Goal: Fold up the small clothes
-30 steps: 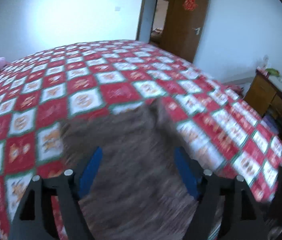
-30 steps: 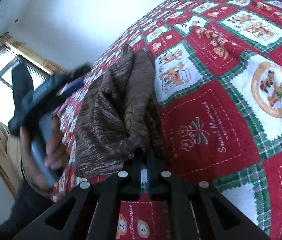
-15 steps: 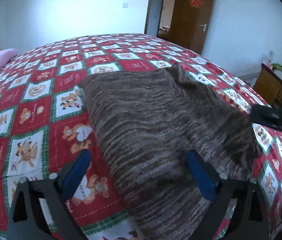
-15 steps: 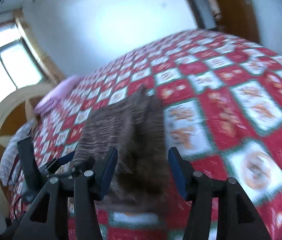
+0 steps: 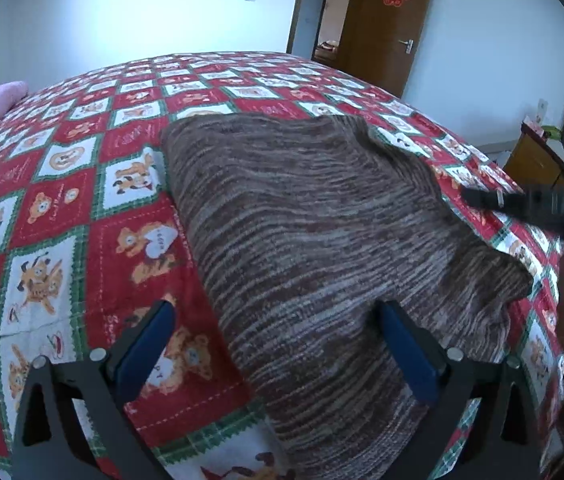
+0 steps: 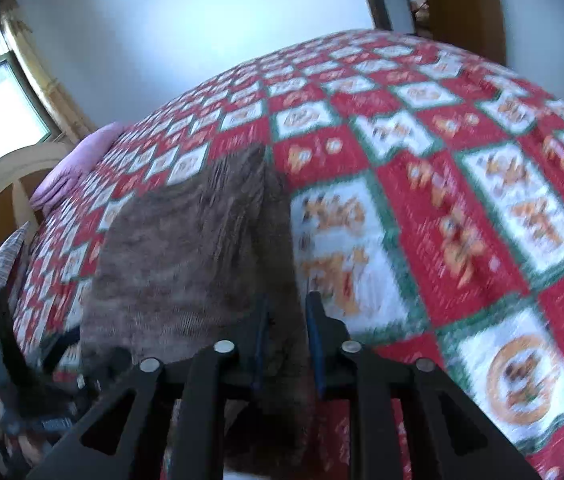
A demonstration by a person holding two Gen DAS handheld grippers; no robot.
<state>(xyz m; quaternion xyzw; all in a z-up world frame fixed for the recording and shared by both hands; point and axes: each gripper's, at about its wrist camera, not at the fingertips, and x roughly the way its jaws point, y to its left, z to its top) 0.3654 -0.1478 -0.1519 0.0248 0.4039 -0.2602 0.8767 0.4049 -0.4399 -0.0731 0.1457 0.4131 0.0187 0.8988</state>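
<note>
Now our left gripper (image 5: pixel 278 354) has just spread its fingers wide and let go, so the sweater (image 5: pixel 321 240) lies flat on the bed (image 5: pixel 62 208), ready for folding. Our right gripper (image 6: pixel 286 322), tilted downward, has just narrowed its fingers around the sweater's edge; whether they pinch it, we cannot tell.

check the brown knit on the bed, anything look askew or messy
Mostly tidy: the brown knit lies flat on the bedspread. Its right side is uneven, though, with a flap bulging out past the edge and a raised ridge along it, visible also in the right wrist view.
</note>
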